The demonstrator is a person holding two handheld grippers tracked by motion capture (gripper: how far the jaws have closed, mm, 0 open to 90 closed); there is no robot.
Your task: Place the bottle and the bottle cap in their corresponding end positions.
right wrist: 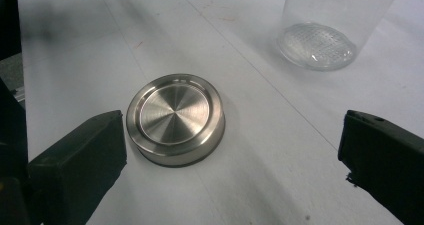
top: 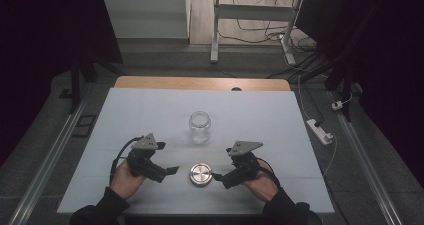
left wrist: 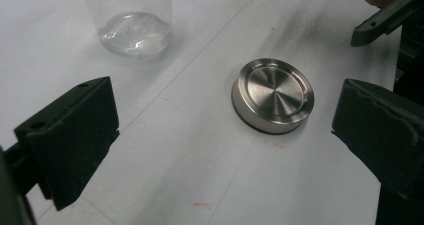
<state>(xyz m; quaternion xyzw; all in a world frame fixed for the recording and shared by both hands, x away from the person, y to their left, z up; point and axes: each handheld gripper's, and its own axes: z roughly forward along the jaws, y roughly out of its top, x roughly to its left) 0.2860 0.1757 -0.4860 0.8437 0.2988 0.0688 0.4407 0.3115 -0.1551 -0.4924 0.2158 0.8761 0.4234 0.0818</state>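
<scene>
metal lid (top: 201,174), round, brushed and shiny, lies flat between the wide-open left gripper (top: 172,170) and right gripper (top: 216,176).

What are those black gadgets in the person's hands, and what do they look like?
Two handheld tongs: the left tongs and right tongs are black, each with two blocky jaws, a grey three-cornered plate on top and a trailing black cable. The person wears dark long sleeves.

Between your two black tools, left (top: 170,171) and right (top: 218,176), the lid (top: 201,174) is brushed silver with fine concentric rings on top. Beyond it the jar (top: 199,126) is clear glass with a dotted grid on its base; the counter (top: 150,110) is white with faint red specks
</scene>
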